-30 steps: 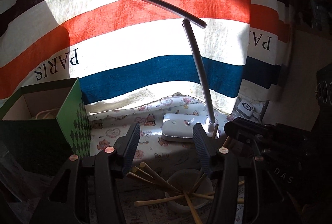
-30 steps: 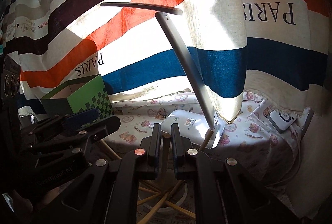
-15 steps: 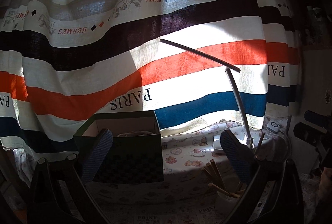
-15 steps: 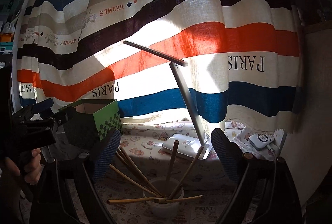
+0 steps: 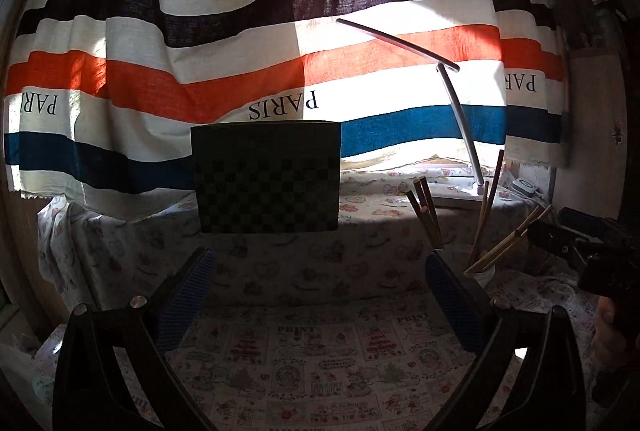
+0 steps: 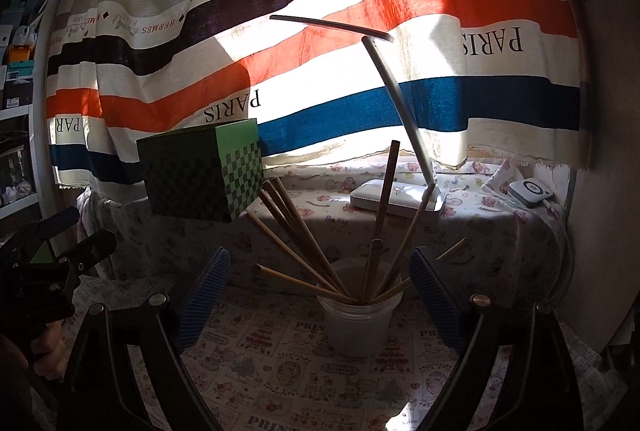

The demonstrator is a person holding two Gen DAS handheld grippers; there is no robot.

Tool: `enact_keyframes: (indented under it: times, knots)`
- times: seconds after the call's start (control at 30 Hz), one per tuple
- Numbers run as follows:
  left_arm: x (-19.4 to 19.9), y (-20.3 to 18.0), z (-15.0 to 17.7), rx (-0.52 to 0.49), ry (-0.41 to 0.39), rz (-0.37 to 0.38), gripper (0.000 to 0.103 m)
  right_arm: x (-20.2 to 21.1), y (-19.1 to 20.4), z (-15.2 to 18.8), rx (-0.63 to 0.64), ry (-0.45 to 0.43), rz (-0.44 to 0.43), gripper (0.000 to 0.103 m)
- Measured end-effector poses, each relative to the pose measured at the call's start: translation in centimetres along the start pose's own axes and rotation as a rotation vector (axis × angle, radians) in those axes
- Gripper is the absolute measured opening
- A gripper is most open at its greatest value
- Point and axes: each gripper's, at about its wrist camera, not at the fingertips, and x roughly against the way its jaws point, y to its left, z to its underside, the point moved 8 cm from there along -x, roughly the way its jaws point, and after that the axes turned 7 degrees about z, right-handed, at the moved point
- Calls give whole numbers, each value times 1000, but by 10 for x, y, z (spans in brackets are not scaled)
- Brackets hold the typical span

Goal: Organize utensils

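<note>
Right wrist view: my right gripper [image 6: 320,295], jaws spread and empty, frames the cup [image 6: 357,323] of chopsticks [image 6: 304,235] at twelve o'clock; the left gripper [image 5: 320,303], also spread, sees them at two.

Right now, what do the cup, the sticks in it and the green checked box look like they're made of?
The round translucent cup looks like frosted plastic: cloudy, matte walls that let light through. The thin tan chopsticks look like bamboo or light wood, plain and unvarnished, though that is uncertain. The green checkered box looks like printed cardboard, with flat faces and sharp folded edges.
</note>
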Motion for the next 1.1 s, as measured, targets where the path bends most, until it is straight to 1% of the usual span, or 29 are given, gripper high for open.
enact_keyframes:
  times: [0.07, 0.17, 0.23, 0.33, 0.4, 0.53, 0.7, 0.83, 0.93, 1.0, 1.1]
  knots:
    - [0, 7, 13, 26, 7, -2, 103, -3, 0, 12, -15, -8, -3, 92]
    - [0, 14, 26, 13, 9, -27, 103, -10, 0, 28, -33, 1, -7, 92]
    - [-3, 21, 34, 2, 16, -56, 103, -16, 2, 40, -30, 23, -8, 92]
    - [-8, 28, 47, 16, 40, -65, 103, -22, 3, 57, -21, 48, -5, 92]
    - [-11, 31, 54, 26, 52, -74, 103, -23, 3, 63, -29, 40, 7, 92]
    - [-13, 32, 60, 13, 61, -84, 103, -26, 1, 70, -26, 30, 40, 92]
    - [-16, 35, 69, 41, 89, -73, 103, -29, 1, 74, -9, 18, 75, 92]
    - [-14, 33, 69, 22, 57, -84, 103, -31, 4, 77, -5, 22, 73, 92]
    - [-17, 33, 70, 28, 73, -66, 103, -32, 4, 78, 1, 25, 74, 92]
    - [-15, 36, 69, 35, 67, -83, 103, -32, 2, 78, -8, 24, 77, 92]
    - [-18, 37, 71, 26, 83, -107, 103, -34, 0, 79, -8, 39, 94, 93]
